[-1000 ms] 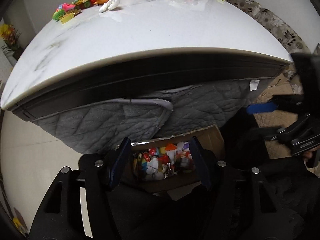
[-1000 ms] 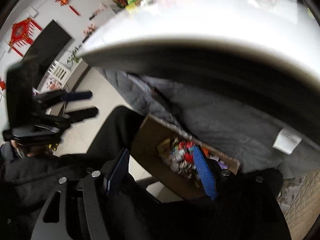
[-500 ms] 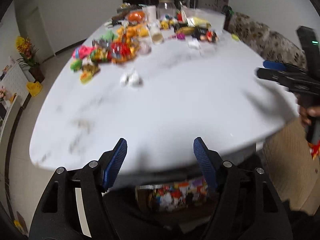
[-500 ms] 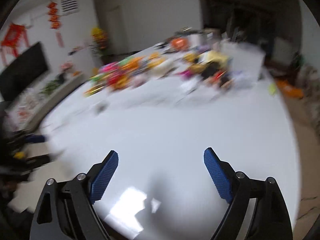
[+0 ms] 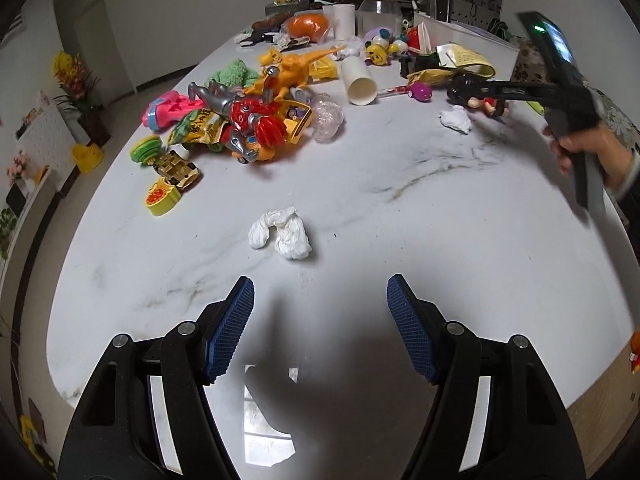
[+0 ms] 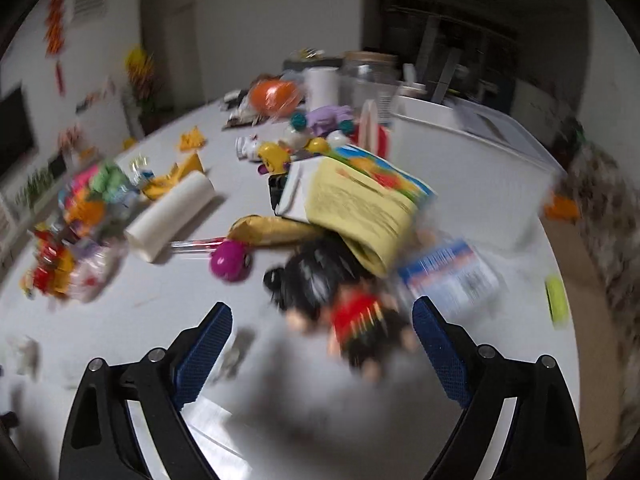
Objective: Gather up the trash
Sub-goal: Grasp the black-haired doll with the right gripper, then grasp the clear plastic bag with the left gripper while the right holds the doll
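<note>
Step in hand, as judged: the reach for the next piece of trash. Left gripper [image 5: 320,320] hangs over the bare near part of the white marble bench [image 5: 460,240], fingers apart and empty, with a crumpled white tissue [image 5: 282,234] lying just ahead of them. Right gripper [image 6: 322,344], fingers spread wide and empty in a blurred view, hangs near a second tissue wad [image 5: 455,119] beside a dark-haired doll [image 6: 340,300]; next each must drop astride a wad, avoiding the toys.
</note>
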